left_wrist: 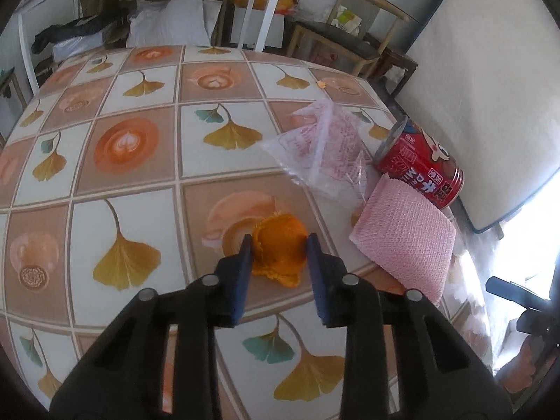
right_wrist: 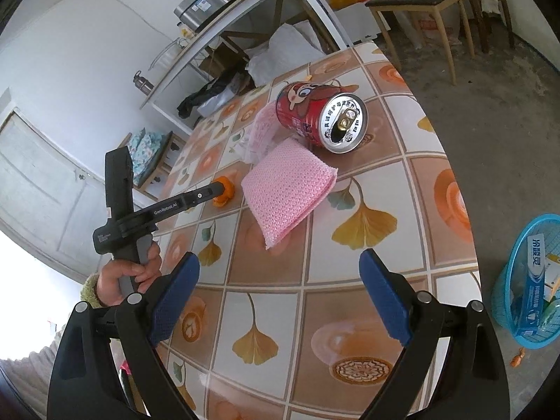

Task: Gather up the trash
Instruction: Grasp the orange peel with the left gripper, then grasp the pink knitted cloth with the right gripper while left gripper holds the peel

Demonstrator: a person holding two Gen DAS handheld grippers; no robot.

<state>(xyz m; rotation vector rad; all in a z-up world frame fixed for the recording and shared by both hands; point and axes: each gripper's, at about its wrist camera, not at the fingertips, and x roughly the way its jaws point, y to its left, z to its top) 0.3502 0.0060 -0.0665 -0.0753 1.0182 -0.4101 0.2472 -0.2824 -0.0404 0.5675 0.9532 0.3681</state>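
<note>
Orange peel (left_wrist: 280,245), curled into a cup, lies on the table (left_wrist: 140,161) near its right edge, bracketed by the left gripper (left_wrist: 278,255). The blue pads sit on either side of it, touching or nearly so; I cannot tell whether they bear on it yet. A good grasp would squeeze gently low on the peel, since it looks soft and could fold or slip. The right gripper (right_wrist: 280,280) hangs spread wide, holding nothing. A blue basket (right_wrist: 507,280) on the floor looks the likely destination. Pink scouring pad (left_wrist: 402,234), red can (left_wrist: 420,164) and plastic bag (left_wrist: 322,147) lie just beyond.
</note>
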